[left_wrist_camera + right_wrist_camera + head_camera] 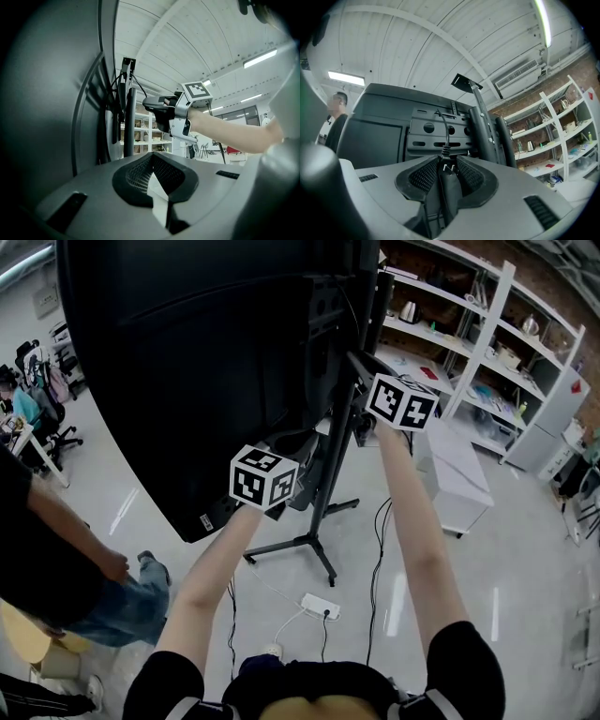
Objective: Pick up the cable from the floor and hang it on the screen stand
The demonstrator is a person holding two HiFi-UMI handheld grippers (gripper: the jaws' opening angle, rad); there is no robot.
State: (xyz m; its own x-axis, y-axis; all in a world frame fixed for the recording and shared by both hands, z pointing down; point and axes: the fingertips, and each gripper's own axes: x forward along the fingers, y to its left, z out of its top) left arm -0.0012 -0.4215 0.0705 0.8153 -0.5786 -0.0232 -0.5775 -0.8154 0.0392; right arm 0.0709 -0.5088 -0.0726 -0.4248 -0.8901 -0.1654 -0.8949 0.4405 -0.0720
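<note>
Behind the large black flat screen on its black metal stand, the right gripper clenches the plug end of the thin black cable. The cable rises in front of the dark slotted mount plate. Near the stand pole, the left gripper has its jaws pressed together on nothing.

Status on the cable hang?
Left hand-held gripper shut, empty. Right hand-held gripper shut on cable plug, up by screen stand. Nothing blocking.

Glossy white floor: screen stand legs planted on it, white power strip near them, black cables trailing around.
</note>
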